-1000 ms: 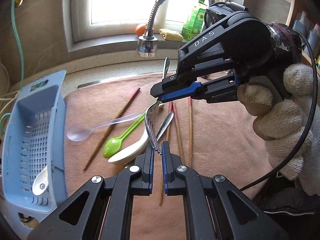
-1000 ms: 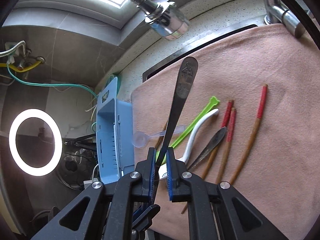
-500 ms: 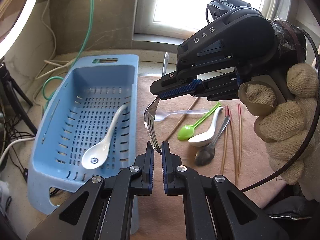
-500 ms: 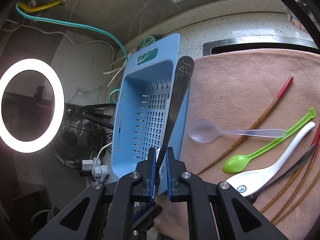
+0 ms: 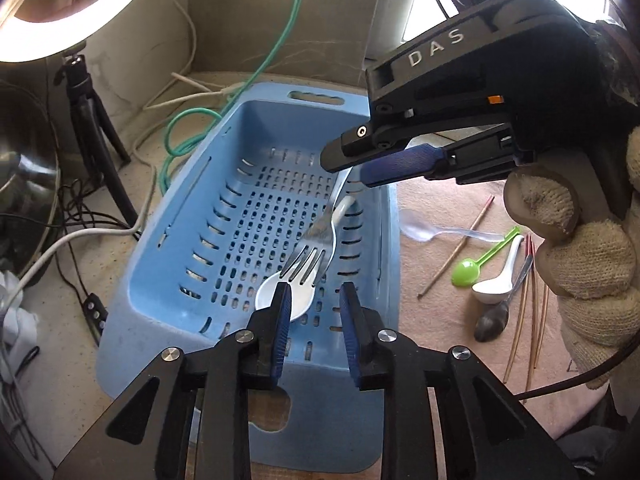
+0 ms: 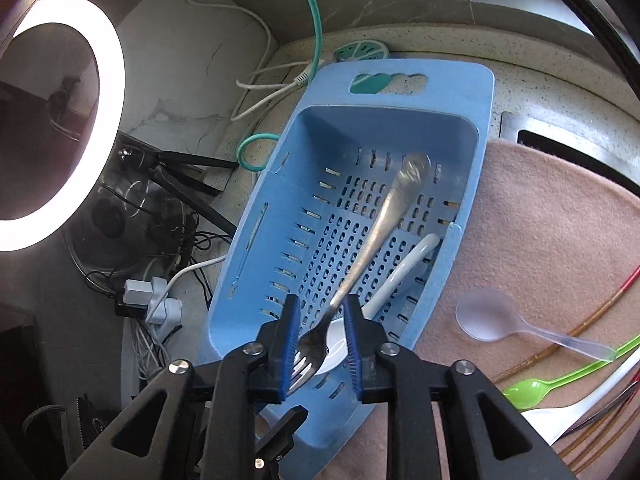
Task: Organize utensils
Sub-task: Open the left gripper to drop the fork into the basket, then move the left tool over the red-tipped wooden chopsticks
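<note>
A metal fork (image 5: pixel 318 240) lies loose in the blue slotted basket (image 5: pixel 160 240), its tines over the white spoon (image 5: pixel 288 298) on the basket floor. My left gripper (image 5: pixel 312 308) hovers just short of the tines, its jaws opening with nothing between them. My right gripper (image 5: pixel 352 166), held by a gloved hand (image 5: pixel 592 272), hangs over the fork's handle. In the right wrist view the blurred fork (image 6: pixel 394 204) runs up from between the opening jaws of the right gripper (image 6: pixel 318 332), and the pads do not press on it. The white spoon (image 6: pixel 400 276) lies beside it in the basket (image 6: pixel 400 76).
To the right of the basket, a pink cloth (image 5: pixel 440 340) carries a clear spoon (image 6: pixel 484 314), a green spoon (image 5: pixel 466 272), a white spoon (image 5: pixel 494 288), a metal spoon (image 5: pixel 490 322) and several chopsticks (image 5: pixel 532 312). A ring light (image 6: pixel 112 64), a tripod (image 5: pixel 92 120) and cables crowd the left.
Both grippers carried the fork left from over the cloth to over the basket, then their jaws parted. The fork dropped into the basket onto the white spoon.
</note>
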Available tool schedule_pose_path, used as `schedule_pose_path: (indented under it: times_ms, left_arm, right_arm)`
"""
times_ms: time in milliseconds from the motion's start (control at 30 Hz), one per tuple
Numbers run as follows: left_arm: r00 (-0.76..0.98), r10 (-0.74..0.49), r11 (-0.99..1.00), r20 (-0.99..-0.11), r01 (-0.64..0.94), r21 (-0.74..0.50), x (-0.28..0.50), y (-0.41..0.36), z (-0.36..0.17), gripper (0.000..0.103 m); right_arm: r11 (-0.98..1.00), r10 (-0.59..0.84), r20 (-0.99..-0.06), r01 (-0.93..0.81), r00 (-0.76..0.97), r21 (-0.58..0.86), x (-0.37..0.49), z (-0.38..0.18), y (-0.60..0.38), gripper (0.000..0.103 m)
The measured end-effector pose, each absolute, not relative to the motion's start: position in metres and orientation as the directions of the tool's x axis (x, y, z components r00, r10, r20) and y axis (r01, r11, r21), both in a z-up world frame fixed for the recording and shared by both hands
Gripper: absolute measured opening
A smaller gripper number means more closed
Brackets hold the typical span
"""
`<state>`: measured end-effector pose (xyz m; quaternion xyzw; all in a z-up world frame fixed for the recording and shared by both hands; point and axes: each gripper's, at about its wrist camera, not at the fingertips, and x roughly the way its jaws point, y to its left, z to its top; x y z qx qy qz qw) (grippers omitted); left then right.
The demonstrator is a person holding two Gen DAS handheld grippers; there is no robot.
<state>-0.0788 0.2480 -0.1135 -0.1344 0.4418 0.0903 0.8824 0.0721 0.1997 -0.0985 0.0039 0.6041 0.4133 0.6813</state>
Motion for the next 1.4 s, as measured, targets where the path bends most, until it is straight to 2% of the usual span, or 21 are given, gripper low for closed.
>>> schedule_pose_path:
  times_ms: [67,100,533,867,1067,1233,1400]
  left_arm:
    - [0.597,0.049,0.945,-0.801,-0.288,-0.157,-0.081,0.250,-0.112,0.025]
    - [0.596,0.054,0.945,-0.801,-0.291,-0.153,-0.082,0.251,-0.112,0.028]
    - [0.609,0.030,0.942,-0.792,-0.282,-0.181,-0.084,0.241,-0.105,0.030]
    - [0.637,-0.061,0.964,-0.768,-0.163,-0.211,-0.078,0.193,-0.090,0.030]
    - [0.621,-0.152,0.971,-0.769,-0.051,-0.234,-0.068,0.156,-0.095,0.030]
    - [0.582,-0.246,0.963,-0.775,0.058,-0.262,-0.060,0.119,-0.106,0.030]
    - [0.522,-0.331,0.943,-0.786,0.166,-0.287,-0.048,0.083,-0.113,0.029]
  right_arm:
    - [0.650,0.581,-0.812,-0.575,-0.043,0.496,0.072,-0.091,0.196,0.051]
    - [0.648,0.582,-0.812,-0.584,-0.035,0.489,0.072,-0.089,0.195,0.051]
    - [0.674,0.589,-0.807,-0.578,0.043,0.461,0.079,-0.072,0.145,0.051]
    - [0.727,0.575,-0.784,-0.586,0.233,0.359,0.085,-0.047,0.034,0.051]
    - [0.794,0.554,-0.762,-0.488,0.336,0.363,0.091,-0.051,-0.048,0.051]
    - [0.867,0.468,-0.800,-0.372,0.375,0.332,0.094,-0.074,-0.101,0.051]
    - [0.898,0.427,-0.843,-0.262,0.326,0.353,0.095,-0.103,-0.134,0.051]
